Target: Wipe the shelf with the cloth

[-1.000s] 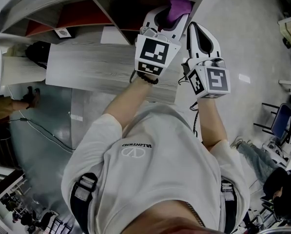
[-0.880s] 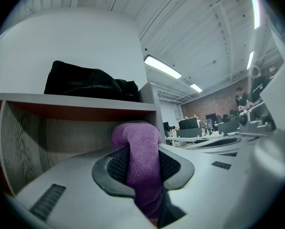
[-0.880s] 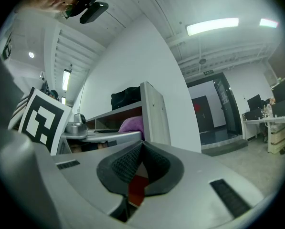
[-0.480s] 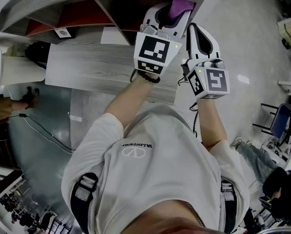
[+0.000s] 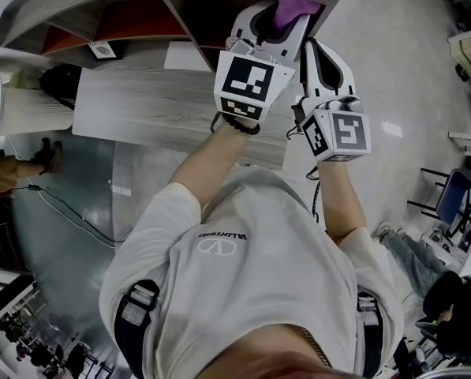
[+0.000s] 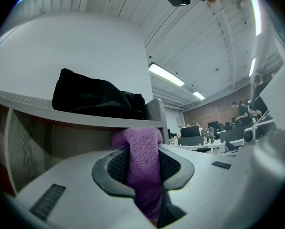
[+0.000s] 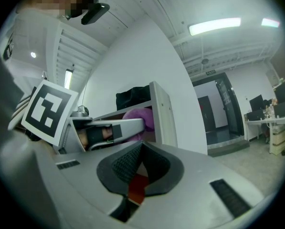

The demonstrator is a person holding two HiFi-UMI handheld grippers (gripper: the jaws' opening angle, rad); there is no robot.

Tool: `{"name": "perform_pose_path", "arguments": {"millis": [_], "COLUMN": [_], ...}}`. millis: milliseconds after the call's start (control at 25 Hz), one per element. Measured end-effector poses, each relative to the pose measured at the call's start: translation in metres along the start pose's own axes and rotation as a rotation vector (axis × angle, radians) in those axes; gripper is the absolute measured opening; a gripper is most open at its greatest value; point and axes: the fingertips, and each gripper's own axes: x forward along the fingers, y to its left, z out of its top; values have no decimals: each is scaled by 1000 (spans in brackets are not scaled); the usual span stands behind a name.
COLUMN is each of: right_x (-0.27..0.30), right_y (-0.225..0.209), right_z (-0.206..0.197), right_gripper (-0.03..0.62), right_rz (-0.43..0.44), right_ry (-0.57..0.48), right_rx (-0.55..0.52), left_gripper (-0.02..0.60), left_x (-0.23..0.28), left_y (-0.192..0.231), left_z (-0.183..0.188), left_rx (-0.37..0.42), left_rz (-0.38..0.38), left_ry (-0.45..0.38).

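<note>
The left gripper (image 5: 277, 18) is raised to a grey wooden shelf (image 6: 85, 117), its jaws clamped tight on a purple cloth (image 6: 143, 168). The cloth's bunched top touches the underside of the upper board's front edge, near the shelf's right end. A black bag (image 6: 97, 98) lies on top of that board. The right gripper (image 7: 141, 146) hangs just beside the left one, outside the shelf's right corner, jaws together and empty.
</note>
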Motion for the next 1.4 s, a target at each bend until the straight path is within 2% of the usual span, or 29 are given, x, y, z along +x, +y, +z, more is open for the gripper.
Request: {"name": "perform_pose_path", "arguments": {"millis": [1400], "right_x": [36], "right_y": [58], "right_z": [-22], "right_gripper": [2], "right_rz": [41], "right_ry": [43], "right_rx": [-7], "left_gripper": [103], "left_x": [-48], "left_y": [93], "left_z": [4], "left_rx": [-22], "left_rz": [119], "left_ry": [-24]}}
